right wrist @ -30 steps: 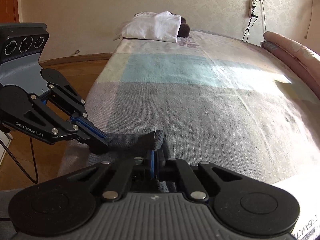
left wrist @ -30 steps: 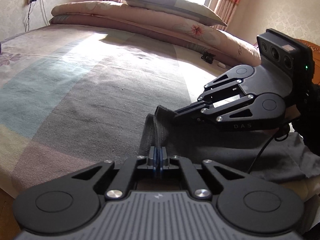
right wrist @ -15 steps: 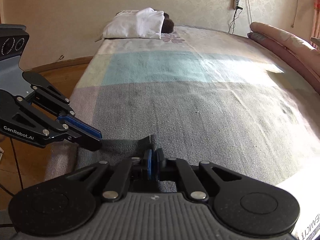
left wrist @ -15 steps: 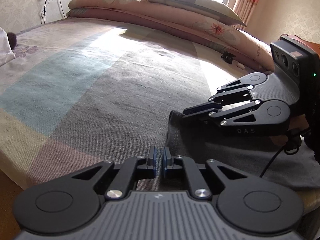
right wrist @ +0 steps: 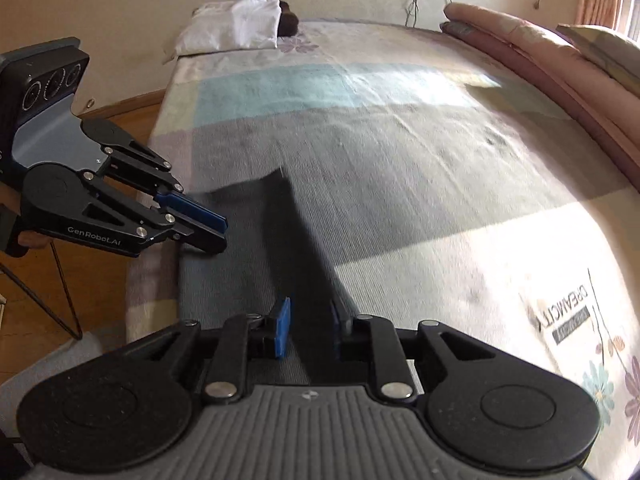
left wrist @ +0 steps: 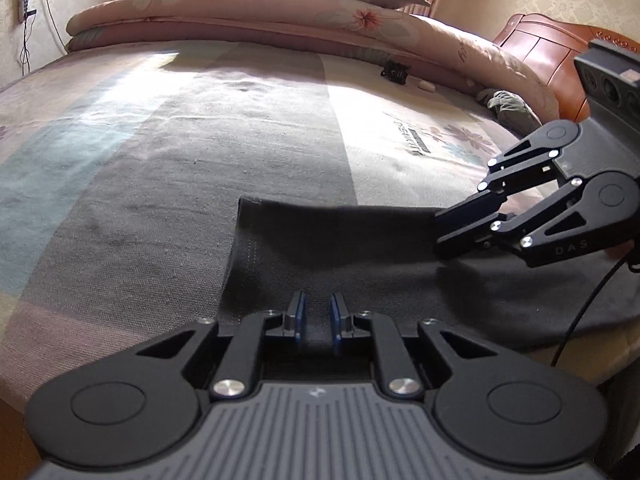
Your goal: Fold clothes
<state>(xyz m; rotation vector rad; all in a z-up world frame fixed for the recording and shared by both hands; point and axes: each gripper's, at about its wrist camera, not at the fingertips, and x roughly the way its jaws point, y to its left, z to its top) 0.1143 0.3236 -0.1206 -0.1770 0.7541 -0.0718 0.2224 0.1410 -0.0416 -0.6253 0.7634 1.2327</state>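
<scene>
A dark grey garment (left wrist: 360, 248) lies flat on the striped bedspread (left wrist: 160, 168) near the bed's front edge. My left gripper (left wrist: 318, 308) hovers low over the garment's near left part. Its jaws are opening and the pads press on nothing; the cloth only shows beneath the gap. In the right wrist view the same garment (right wrist: 240, 264) spreads out under my right gripper (right wrist: 310, 312). Those jaws are opening too, with the blue pad (right wrist: 283, 320) clear of the cloth. Each gripper shows in the other's view: the right gripper (left wrist: 444, 232) over the garment's right side, the left gripper (right wrist: 210, 230) over its left edge.
A folded pink quilt with a pillow (left wrist: 280, 20) lines the far side, beside a wooden headboard (left wrist: 536, 52). A small dark item (left wrist: 396, 72) and a grey cloth (left wrist: 508, 108) lie near it. Folded white clothes (right wrist: 236, 28) sit at a far corner. Wooden floor (right wrist: 120, 120) lies beyond the bed's edge.
Both grippers were shut on a bunched edge of the garment; both have let go and their jaws have parted. The garment now lies flat, and the grippers have drawn apart.
</scene>
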